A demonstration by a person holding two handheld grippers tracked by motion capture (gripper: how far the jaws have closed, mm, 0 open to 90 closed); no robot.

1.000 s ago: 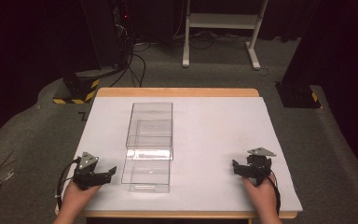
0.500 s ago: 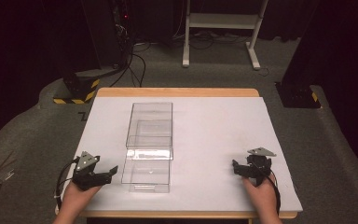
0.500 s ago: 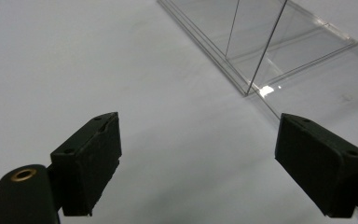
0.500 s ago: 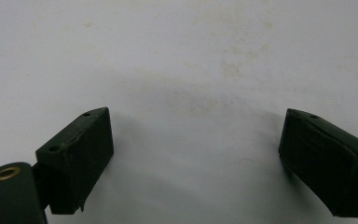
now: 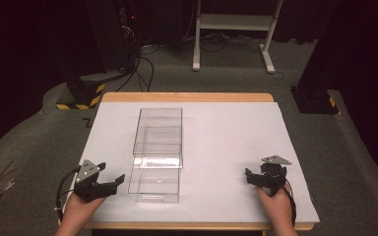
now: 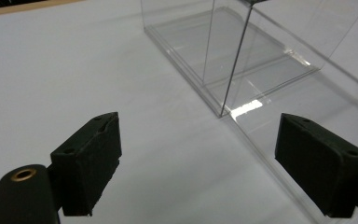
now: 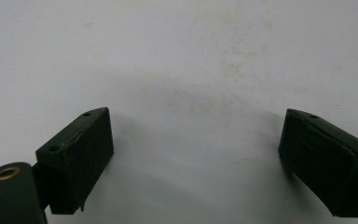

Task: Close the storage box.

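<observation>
A clear plastic box (image 5: 157, 142) lies on the white table cover (image 5: 226, 132), left of centre, with a lower clear section (image 5: 155, 184) toward the front edge. My left gripper (image 5: 119, 180) rests at the front left, open, pointing at the box's near left corner. In the left gripper view the box (image 6: 242, 60) stands ahead and to the right of the gripper (image 6: 209, 158), nothing between its jaws. My right gripper (image 5: 248, 176) sits at the front right, open over bare cover; its own view has the gripper (image 7: 196, 154) empty above a faintly stained white surface.
The wooden table edge (image 5: 187, 97) runs along the far side. Beyond it on the grey floor are a white metal frame (image 5: 234, 29), black cables (image 5: 138, 64) and yellow-black striped bases (image 5: 81, 93). A dark stand (image 5: 315, 98) sits at the right.
</observation>
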